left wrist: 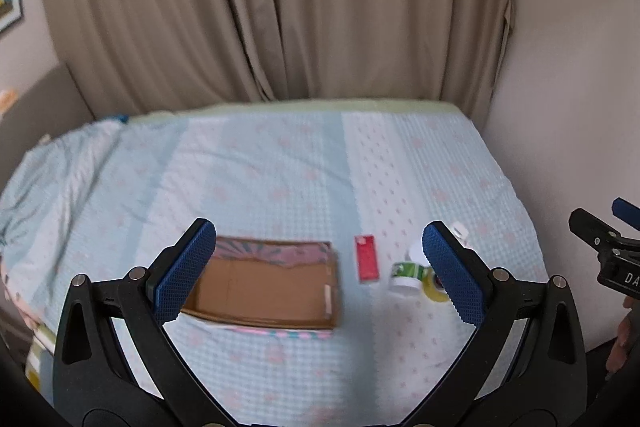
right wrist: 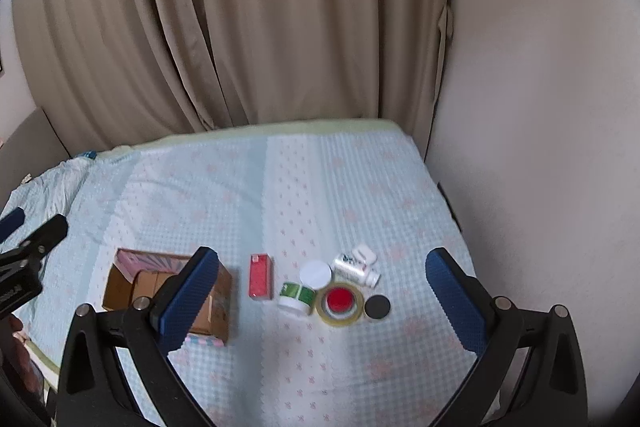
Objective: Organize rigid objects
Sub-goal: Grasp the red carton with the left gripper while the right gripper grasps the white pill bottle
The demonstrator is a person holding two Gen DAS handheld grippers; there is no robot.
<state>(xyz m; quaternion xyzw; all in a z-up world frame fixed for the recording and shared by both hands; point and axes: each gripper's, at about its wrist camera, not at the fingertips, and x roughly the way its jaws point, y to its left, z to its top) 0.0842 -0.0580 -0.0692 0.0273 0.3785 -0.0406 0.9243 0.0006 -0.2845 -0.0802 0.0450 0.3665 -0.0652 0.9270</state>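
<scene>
Both pictures are coming through slightly blurred, so the print on the small items is not readable. In the left wrist view the right finger of the left gripper (left wrist: 320, 275) is covering part of the tape roll (left wrist: 435, 290) and the white items behind it, and its left finger is hiding a corner of the cardboard box (left wrist: 272, 283). In the right wrist view the left finger of the right gripper (right wrist: 324, 299) is standing in front of the box, blocking much of its inside.

Both tools are hanging released above the bed (right wrist: 240, 187), jaws spread wide, grasping nothing.

The box is lying open on the bedspread, left of the rest. Just beside it a red carton (right wrist: 260, 281) is lying flat. Further right a cluster is sitting close together: a green-labelled jar (right wrist: 297, 298), a white lid (right wrist: 315, 275), a white bottle (right wrist: 354, 269) on its side, the tape roll with a red disc (right wrist: 339, 299) inside its ring, and a dark round cap (right wrist: 377, 307) just beside it.

A beige curtain (right wrist: 240, 27) is hanging behind the bed, with a bare wall (right wrist: 540, 107) on the right.
</scene>
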